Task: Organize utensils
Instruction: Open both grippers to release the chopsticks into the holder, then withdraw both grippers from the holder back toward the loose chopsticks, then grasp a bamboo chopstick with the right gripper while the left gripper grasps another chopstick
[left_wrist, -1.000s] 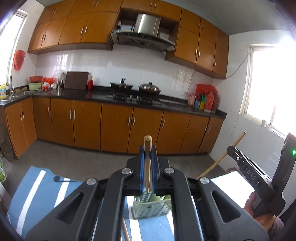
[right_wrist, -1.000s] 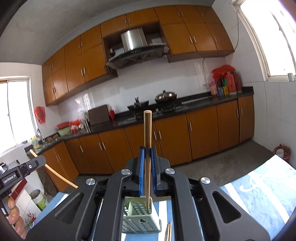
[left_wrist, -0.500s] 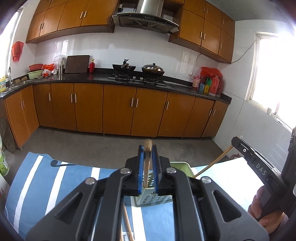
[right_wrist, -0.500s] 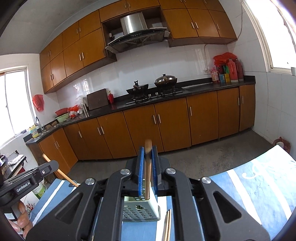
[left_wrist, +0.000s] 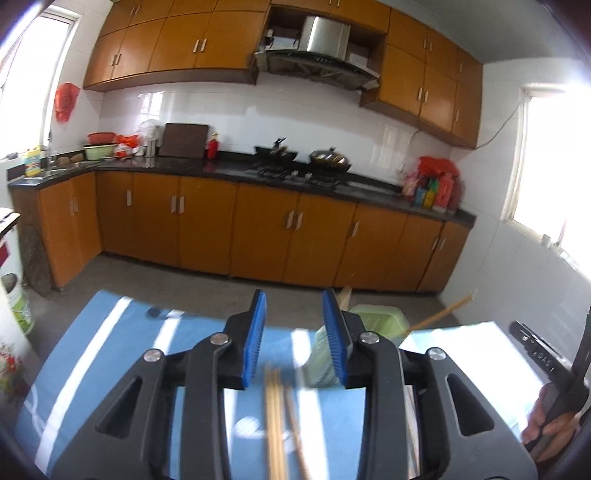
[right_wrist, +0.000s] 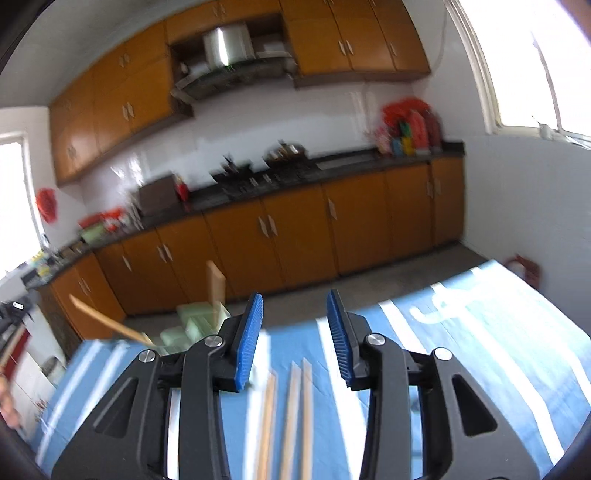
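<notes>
A pale green slotted utensil holder (left_wrist: 373, 332) stands on the blue-and-white striped cloth (left_wrist: 110, 354), just right of my left gripper (left_wrist: 293, 343), which is open and empty. Two wooden chopsticks (left_wrist: 441, 314) lean out of the holder. In the right wrist view the holder (right_wrist: 192, 325) sits left of my right gripper (right_wrist: 293, 339), also open and empty, with chopsticks (right_wrist: 216, 286) sticking up from it. Loose chopsticks lie on the cloth below each gripper, in the left wrist view (left_wrist: 275, 417) and the right wrist view (right_wrist: 295, 410).
Orange kitchen cabinets (left_wrist: 258, 229) and a dark counter run along the far wall across a grey floor. The other gripper and the hand holding it (left_wrist: 546, 376) are at the right edge of the left view. A white paper (left_wrist: 454, 343) lies on the cloth's right part.
Both grippers have opened and let go of their chopsticks, which now stand in the holder. Both grippers have pulled back and to the side; the views are motion-blurred.
</notes>
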